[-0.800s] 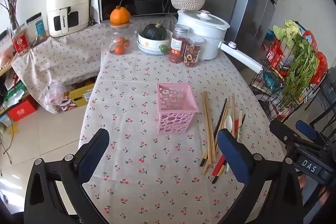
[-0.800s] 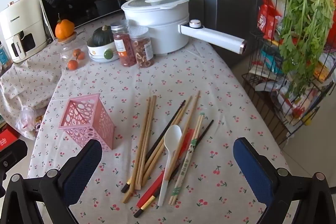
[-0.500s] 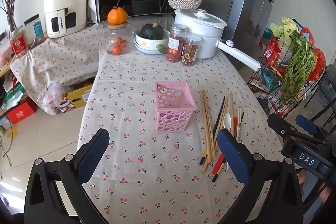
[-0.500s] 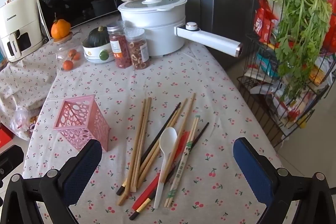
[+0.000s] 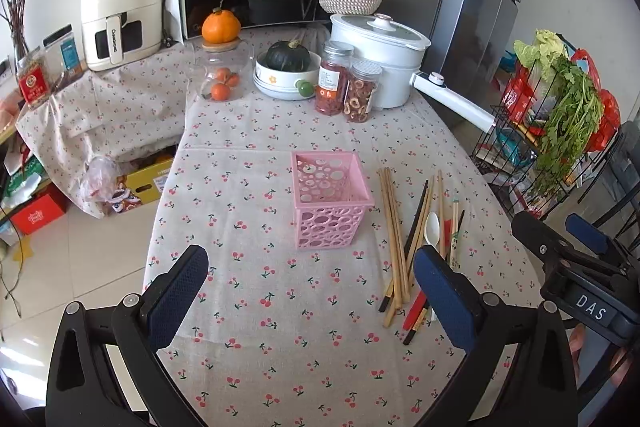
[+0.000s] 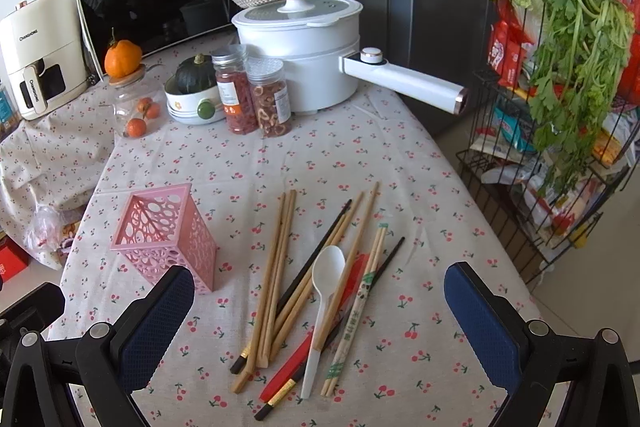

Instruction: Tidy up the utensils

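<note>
Pink holder (image 5: 329, 201) looking empty; both tools sitting apart, holding nothing. Only left view showing right tool (image 5: 576, 251).

Bare tablecloth (image 5: 256, 291) lying open left of and in front of pink holder (image 5: 330, 201); chopstick pile (image 6: 304, 283) crowding its right; jars (image 5: 346, 87) and pot (image 5: 384, 55) standing well behind.

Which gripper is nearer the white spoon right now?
Right. The right gripper hovers open directly over the spoon; the left gripper hangs beside it, nearer the pink basket.
</note>
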`<state>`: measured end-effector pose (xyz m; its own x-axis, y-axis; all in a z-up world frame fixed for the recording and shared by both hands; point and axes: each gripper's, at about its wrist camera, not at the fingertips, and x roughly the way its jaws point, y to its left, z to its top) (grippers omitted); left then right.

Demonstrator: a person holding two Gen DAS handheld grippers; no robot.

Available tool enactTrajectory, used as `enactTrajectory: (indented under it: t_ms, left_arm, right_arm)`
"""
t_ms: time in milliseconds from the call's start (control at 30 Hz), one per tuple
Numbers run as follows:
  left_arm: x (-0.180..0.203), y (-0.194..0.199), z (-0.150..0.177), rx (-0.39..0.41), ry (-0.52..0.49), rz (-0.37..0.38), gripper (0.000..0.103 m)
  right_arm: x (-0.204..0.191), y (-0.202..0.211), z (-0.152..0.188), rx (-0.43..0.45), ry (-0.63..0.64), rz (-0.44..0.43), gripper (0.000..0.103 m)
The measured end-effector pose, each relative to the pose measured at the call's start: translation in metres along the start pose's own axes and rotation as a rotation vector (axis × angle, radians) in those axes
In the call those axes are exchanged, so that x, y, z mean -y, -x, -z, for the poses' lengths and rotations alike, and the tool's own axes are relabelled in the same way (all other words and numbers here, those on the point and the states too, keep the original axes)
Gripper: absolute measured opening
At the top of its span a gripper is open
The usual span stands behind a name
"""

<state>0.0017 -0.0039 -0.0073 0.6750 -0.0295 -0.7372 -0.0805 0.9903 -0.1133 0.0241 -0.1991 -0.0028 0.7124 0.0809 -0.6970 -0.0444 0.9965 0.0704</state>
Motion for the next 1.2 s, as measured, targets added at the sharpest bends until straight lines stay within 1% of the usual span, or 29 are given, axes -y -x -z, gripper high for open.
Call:
enactTrajectory:
  t_ms: [133,1200]
  left_arm:
    - [0.0021,-0.0003,-0.0002,-0.001,-0.006,0.005,0.103]
    - [0.0034,0.0067,0.0032,0.028,-0.029,0.009,0.103]
  right_arm:
    - [0.0000,0.0013,-0.0005,0.010,0.006,0.008,0.103]
    - [0.0012,-0.0036,0.0005,-0.007,0.006,0.015,0.103]
